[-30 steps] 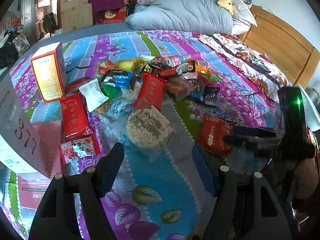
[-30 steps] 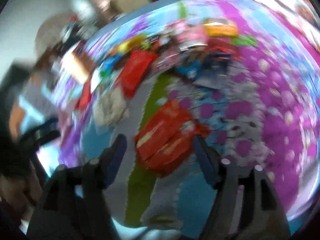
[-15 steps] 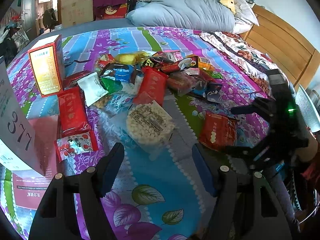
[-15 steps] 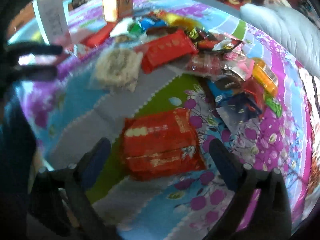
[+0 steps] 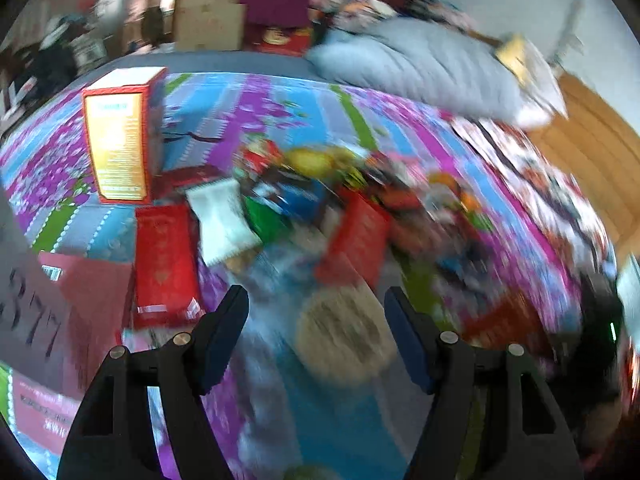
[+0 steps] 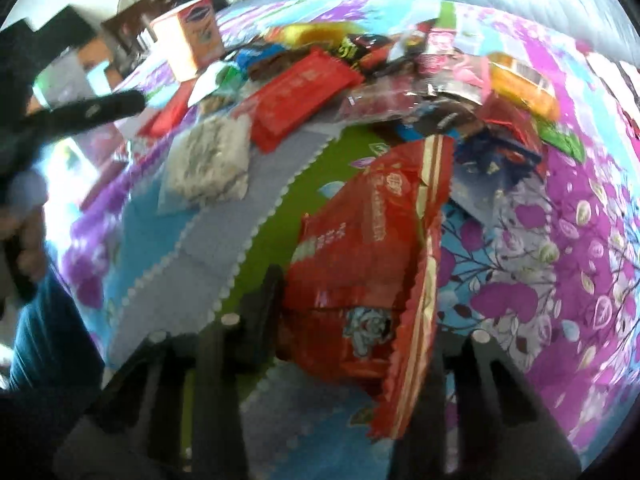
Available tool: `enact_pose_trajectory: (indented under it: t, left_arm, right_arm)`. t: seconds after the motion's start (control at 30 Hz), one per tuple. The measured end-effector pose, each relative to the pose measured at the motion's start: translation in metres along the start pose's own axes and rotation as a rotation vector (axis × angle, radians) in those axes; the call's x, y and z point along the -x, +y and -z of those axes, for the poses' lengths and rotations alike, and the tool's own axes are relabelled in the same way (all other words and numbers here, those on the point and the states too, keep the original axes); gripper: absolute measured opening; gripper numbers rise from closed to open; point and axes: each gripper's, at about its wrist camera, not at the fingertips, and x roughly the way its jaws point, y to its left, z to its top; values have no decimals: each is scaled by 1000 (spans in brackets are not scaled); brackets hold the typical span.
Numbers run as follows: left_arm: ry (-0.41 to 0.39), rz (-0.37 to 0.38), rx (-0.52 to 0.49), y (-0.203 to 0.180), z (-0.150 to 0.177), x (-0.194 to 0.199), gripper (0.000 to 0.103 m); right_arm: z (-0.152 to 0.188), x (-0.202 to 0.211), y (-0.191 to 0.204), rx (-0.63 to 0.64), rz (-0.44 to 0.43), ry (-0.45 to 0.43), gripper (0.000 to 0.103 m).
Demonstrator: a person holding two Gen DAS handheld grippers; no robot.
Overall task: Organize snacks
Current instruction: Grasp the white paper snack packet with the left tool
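Observation:
A heap of snack packets (image 5: 360,196) lies on a purple and blue floral bedspread (image 5: 256,108). My left gripper (image 5: 316,312) is open and empty, just above a round pale rice-cracker pack (image 5: 344,332); this view is blurred. My right gripper (image 6: 348,300) is shut on a red snack bag (image 6: 372,240), which stands lifted and crumpled between the fingers. The rice-cracker pack (image 6: 208,160) and a long red packet (image 6: 300,92) lie beyond it, with the heap (image 6: 420,64) behind. The left gripper also shows in the right wrist view (image 6: 92,112), at the left.
An orange and red box (image 5: 120,140) stands upright at the left; it also shows in the right wrist view (image 6: 188,36). Flat red packets (image 5: 164,264) and a card marked 377 (image 5: 32,316) lie near it. A grey pillow (image 5: 420,68) and a wooden headboard (image 5: 592,152) lie beyond.
My right gripper has closed on the red snack bag and lifted it off the bedspread. My left gripper has moved forward over the rice-cracker pack, still open.

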Motion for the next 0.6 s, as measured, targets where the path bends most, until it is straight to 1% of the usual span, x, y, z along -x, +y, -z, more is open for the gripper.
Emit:
enact_pose_trajectory:
  t: [0.1,0.17,0.2,0.23,0.3,0.4,0.47,0.6]
  left_arm:
    - [-25,-38,46,14,-15,-15,72]
    - [-28,-57,85,25,-25,-28,72]
    - [-30,-68,98,30,-29,-35,72]
    - [-27,-76,109,34,-31,-39,72]
    - [-20,-82,134,42,-35,-49,72]
    - [-8,-97,139,47,-40,-64,72]
    - [4,-100,131,47,-41,-73,72]
    - [7,-117,97,44,-43,-84,72]
  right_arm:
    - [5,2,-8,-33,-35,-25,39]
    - [8,5,-12,-57,-58,-42,45]
    - [8,8,-13,-60,-58,-48,54]
    - [8,10,-12,-59,-56,-54,61]
    - [9,16,-11,-52,-45,-65,68]
    - [9,20,-9,-48,-24,-75,72]
    - [11,25,-9,-46,-11,-82,73]
    - [17,34,-14,-75,-17,-78,74]
